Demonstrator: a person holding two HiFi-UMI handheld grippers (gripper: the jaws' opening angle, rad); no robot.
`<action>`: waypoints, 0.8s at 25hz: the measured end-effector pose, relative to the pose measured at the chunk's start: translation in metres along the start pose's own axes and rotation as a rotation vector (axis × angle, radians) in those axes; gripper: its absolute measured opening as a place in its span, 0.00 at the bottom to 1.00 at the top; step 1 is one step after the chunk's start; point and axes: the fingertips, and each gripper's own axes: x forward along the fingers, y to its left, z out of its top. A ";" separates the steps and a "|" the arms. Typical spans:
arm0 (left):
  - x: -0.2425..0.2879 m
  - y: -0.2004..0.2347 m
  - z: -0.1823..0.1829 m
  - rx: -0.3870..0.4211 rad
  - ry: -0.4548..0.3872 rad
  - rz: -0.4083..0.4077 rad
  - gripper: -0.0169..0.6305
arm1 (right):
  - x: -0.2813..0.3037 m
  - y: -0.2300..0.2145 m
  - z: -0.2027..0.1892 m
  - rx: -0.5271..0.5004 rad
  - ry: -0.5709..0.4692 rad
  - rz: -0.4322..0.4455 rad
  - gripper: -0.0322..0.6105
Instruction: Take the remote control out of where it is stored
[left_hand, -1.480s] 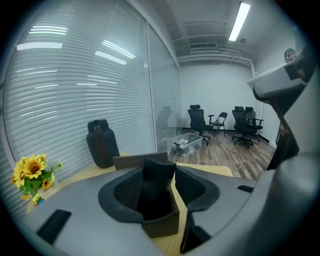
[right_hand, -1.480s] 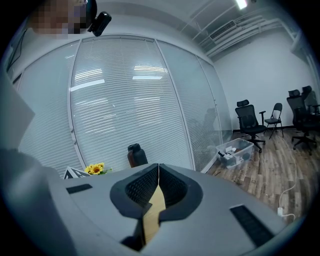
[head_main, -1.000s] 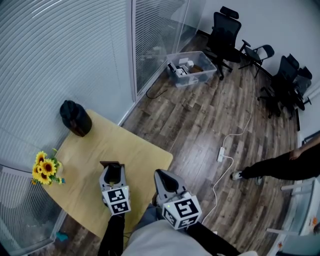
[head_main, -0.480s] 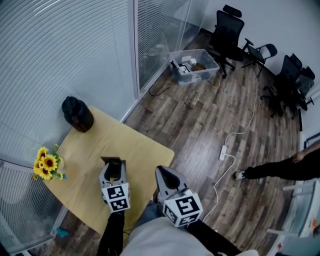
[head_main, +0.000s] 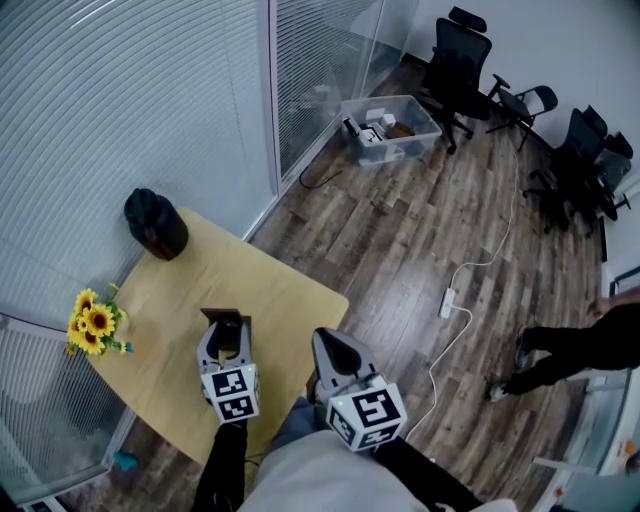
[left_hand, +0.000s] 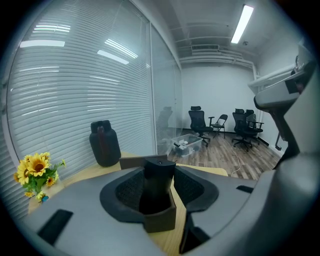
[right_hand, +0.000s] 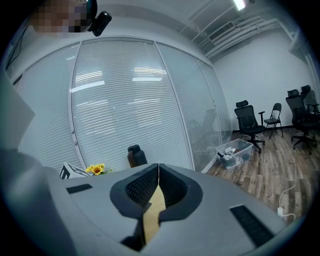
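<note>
A black remote control (left_hand: 159, 182) stands upright in a small dark brown holder (left_hand: 160, 220) on the light wooden table (head_main: 200, 285). My left gripper (left_hand: 159, 167) reaches over the holder with its padded jaws on either side of the remote, and the pads look pressed against its sides. In the head view the left gripper (head_main: 226, 330) is over the table's near part, with the holder (head_main: 225, 319) at its tips. My right gripper (head_main: 330, 345) hovers at the table's near right edge, shut with nothing between its pads (right_hand: 150, 185).
A black jar (head_main: 155, 223) stands at the table's far corner and a sunflower bunch (head_main: 92, 325) at its left edge. Blinds and a glass wall lie beyond. On the wood floor are a plastic bin (head_main: 390, 128), office chairs (head_main: 455, 60), a power strip (head_main: 446, 302) and a person's legs (head_main: 580, 345).
The person on the right has stepped further right along the floor. Both grippers stay almost where they were, the left one still round the remote.
</note>
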 end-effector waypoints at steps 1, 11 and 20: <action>-0.001 0.000 0.001 -0.001 -0.001 0.001 0.32 | -0.001 -0.001 0.001 0.001 -0.001 0.000 0.06; -0.009 0.000 0.007 -0.013 -0.012 0.010 0.32 | -0.002 -0.002 0.004 0.003 -0.007 0.007 0.06; -0.015 0.003 0.008 -0.025 -0.021 0.011 0.32 | -0.002 0.001 0.002 0.005 -0.009 0.010 0.06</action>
